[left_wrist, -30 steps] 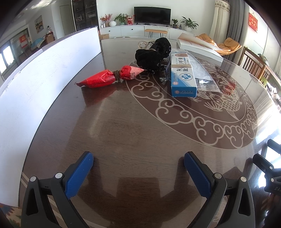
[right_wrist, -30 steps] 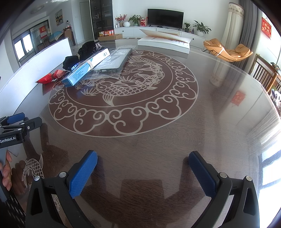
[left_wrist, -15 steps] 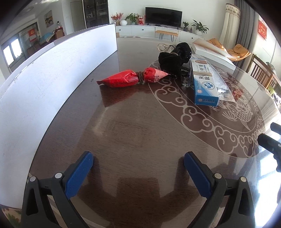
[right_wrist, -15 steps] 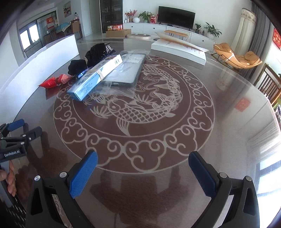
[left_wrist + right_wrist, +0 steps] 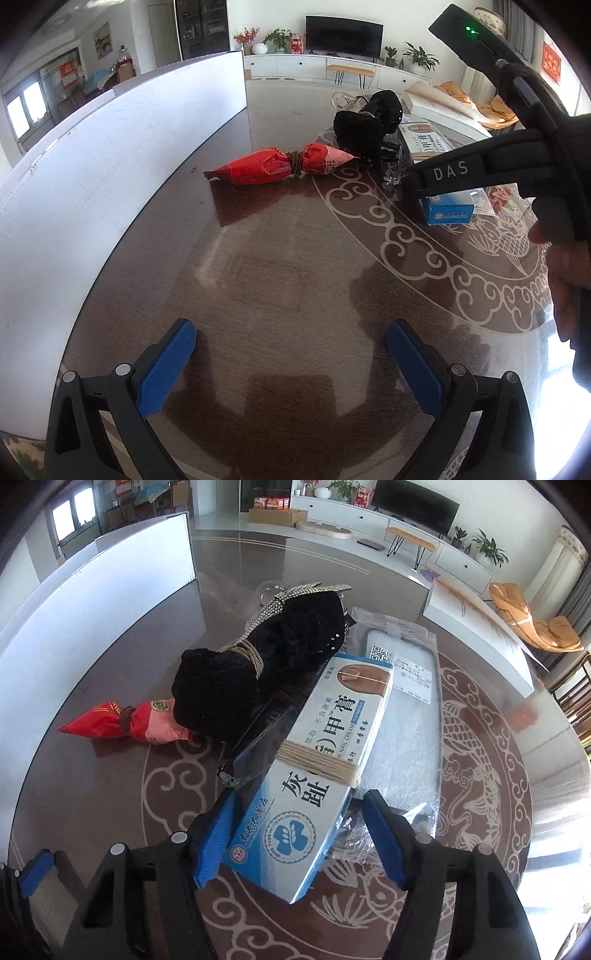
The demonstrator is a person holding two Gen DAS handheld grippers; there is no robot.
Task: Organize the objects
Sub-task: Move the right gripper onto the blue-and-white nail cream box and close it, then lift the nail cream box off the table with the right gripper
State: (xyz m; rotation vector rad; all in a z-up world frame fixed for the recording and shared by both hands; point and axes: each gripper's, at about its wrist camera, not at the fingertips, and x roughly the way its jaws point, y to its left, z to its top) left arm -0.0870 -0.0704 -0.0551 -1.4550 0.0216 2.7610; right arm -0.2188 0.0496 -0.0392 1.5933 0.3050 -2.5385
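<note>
Right tool [image 5: 295, 843]: jaws closing, box [image 5: 314, 771] between pads; left pad at box edge, right pad w/ visible gap. Box lies on table [image 5: 110, 775], propped on clear case, black bundle [image 5: 266, 664] ahead-left, red pouch [image 5: 125, 720] further left. Left tool [image 5: 291, 365]: jaws wide apart, nothing between; pouch well ahead.

Glossy tabletop, mixed packaging, as I see it through both wrist cameras.
The table [image 5: 258, 280] looks like polished dark wood, mirror-smooth. The nail cream box [image 5: 314, 775] is glossy printed card bound with rough twine [image 5: 319, 766]; the black bundle [image 5: 266, 664] looks plush cloth, the red packet [image 5: 280, 164] crinkled shiny plastic film.
</note>
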